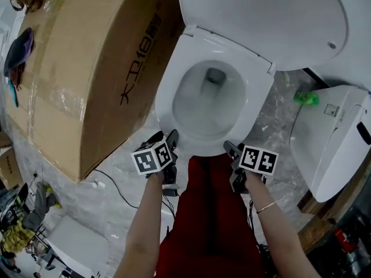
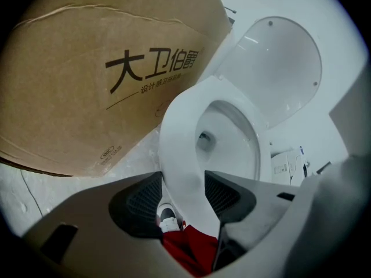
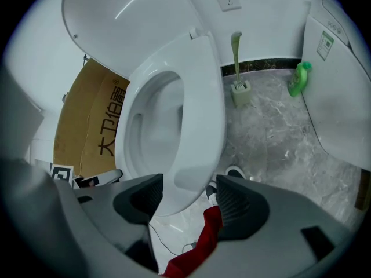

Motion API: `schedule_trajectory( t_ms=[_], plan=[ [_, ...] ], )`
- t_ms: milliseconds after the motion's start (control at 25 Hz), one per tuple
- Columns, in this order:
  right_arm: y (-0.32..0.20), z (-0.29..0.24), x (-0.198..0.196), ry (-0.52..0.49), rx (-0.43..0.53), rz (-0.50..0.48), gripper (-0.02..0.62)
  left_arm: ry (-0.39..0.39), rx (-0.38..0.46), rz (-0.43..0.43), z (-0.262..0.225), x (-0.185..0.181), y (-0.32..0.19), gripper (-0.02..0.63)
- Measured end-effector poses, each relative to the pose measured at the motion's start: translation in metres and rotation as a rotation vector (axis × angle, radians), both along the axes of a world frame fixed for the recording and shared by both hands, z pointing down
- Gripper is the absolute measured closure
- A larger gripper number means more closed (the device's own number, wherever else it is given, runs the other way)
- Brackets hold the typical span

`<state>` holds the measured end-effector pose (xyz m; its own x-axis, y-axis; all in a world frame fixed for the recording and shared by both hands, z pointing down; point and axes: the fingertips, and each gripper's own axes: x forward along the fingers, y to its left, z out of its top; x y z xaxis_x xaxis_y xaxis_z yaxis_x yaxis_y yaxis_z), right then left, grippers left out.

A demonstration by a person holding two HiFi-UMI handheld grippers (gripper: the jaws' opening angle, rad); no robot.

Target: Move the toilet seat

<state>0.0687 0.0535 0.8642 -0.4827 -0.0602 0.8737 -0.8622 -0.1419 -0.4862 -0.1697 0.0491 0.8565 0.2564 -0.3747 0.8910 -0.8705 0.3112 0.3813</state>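
The white toilet seat point(image 1: 166, 106) lies down on the bowl, and the lid point(image 1: 261, 16) stands raised behind it. My left gripper point(image 1: 166, 139) is at the seat's front left rim. In the left gripper view the seat point(image 2: 179, 149) runs between the open jaws of the left gripper point(image 2: 182, 193), close to both pads. My right gripper point(image 1: 232, 150) is at the front right rim. In the right gripper view the right gripper point(image 3: 191, 198) stands open around the seat point(image 3: 200, 109), with a gap on each side.
A large cardboard box point(image 1: 81, 68) lies close on the toilet's left. A second white toilet unit point(image 1: 330, 138) stands at the right, with a green bottle point(image 1: 305, 97) and a toilet brush point(image 3: 237, 68) by the wall. A cable point(image 1: 116, 181) crosses the marble floor. The person's red trousers point(image 1: 208, 213) are below.
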Motion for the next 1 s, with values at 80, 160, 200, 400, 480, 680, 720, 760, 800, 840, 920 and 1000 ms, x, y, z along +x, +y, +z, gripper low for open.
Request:
schedule_trajectory(
  t_ms=[80, 160, 200, 400, 480, 680, 720, 760, 800, 840, 920, 1000],
  plan=[
    [0.001, 0.001, -0.003, -0.012, -0.005, -0.004, 0.318, -0.009, -0.011, 0.009, 0.001, 0.0, 0.001, 0.397],
    [0.001, 0.001, -0.005, -0.016, -0.009, 0.0, 0.318, -0.013, -0.017, 0.016, 0.0, -0.002, 0.002, 0.398],
    [0.001, 0.0, -0.005, -0.02, -0.011, 0.005, 0.318, -0.012, -0.016, 0.021, -0.002, -0.003, 0.002, 0.399],
    [0.001, -0.012, -0.006, -0.054, -0.017, 0.023, 0.319, -0.007, -0.006, 0.045, -0.016, -0.003, 0.004, 0.399],
    [-0.001, -0.021, -0.006, -0.061, -0.011, 0.029, 0.319, -0.007, 0.0, 0.063, -0.026, -0.003, 0.003, 0.399],
    [-0.001, -0.05, -0.005, -0.072, -0.015, 0.076, 0.319, 0.015, 0.018, 0.065, -0.064, -0.002, 0.004, 0.399],
    [-0.002, -0.057, -0.005, -0.075, -0.012, 0.081, 0.319, 0.017, 0.025, 0.07, -0.072, -0.002, 0.003, 0.399],
    [-0.004, -0.065, -0.005, -0.078, -0.007, 0.084, 0.319, 0.016, 0.033, 0.081, -0.081, -0.001, 0.001, 0.399],
    [-0.005, -0.072, -0.004, -0.081, 0.001, 0.087, 0.319, 0.013, 0.043, 0.095, -0.09, 0.0, -0.001, 0.399],
    [-0.007, -0.08, -0.004, -0.087, 0.009, 0.092, 0.319, 0.009, 0.054, 0.11, -0.1, 0.001, -0.003, 0.399],
    [-0.011, -0.097, -0.003, -0.103, 0.027, 0.105, 0.319, 0.002, 0.076, 0.132, -0.12, 0.002, -0.007, 0.399],
    [-0.015, -0.115, -0.001, -0.127, 0.043, 0.12, 0.319, -0.002, 0.097, 0.144, -0.14, 0.003, -0.011, 0.399]
  ],
)
